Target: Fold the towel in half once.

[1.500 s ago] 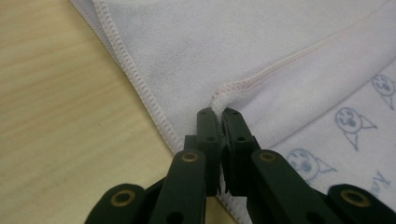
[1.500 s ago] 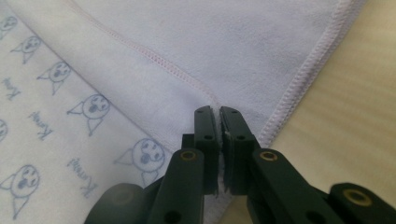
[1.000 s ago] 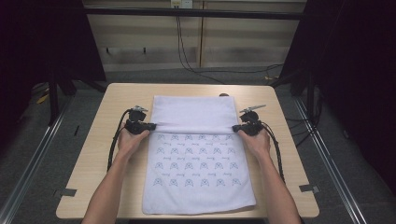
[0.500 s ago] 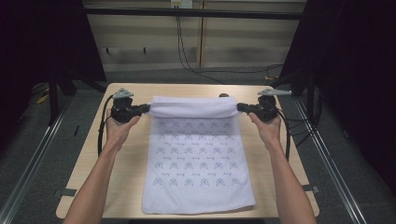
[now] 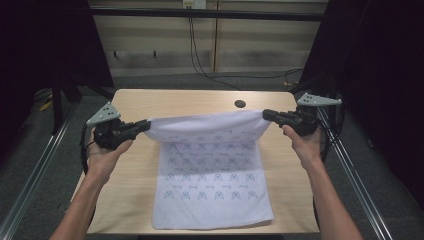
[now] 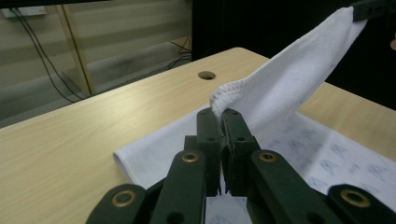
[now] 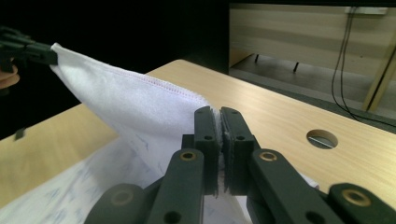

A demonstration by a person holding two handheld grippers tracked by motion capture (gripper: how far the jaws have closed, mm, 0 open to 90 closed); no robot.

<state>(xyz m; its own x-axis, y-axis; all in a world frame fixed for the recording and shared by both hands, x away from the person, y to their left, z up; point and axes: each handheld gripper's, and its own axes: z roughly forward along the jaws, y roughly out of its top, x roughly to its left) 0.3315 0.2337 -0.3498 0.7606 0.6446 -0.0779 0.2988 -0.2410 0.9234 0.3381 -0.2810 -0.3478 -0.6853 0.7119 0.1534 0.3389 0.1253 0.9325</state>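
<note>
Black jaws of my left gripper [image 6: 220,122] are pinched tight on one far corner of the white towel [image 5: 212,170], and my right gripper [image 7: 219,121] is clamped just as tightly on the other far corner, so the far hem hangs stretched between them above the table [image 5: 190,100]. From that hem the cloth slopes down toward me, and its near part lies flat on the tabletop with the faint blue print showing. It looks light, soft and limp, sagging a little at the middle of the hem, so I judge the stitched corners the right hold; a slack grip would let it slide out. Beyond the towel a round cable hole [image 5: 240,104] sits near the table's far edge, apart from the cloth. Nothing on the table near the towel stands in my way.
</note>
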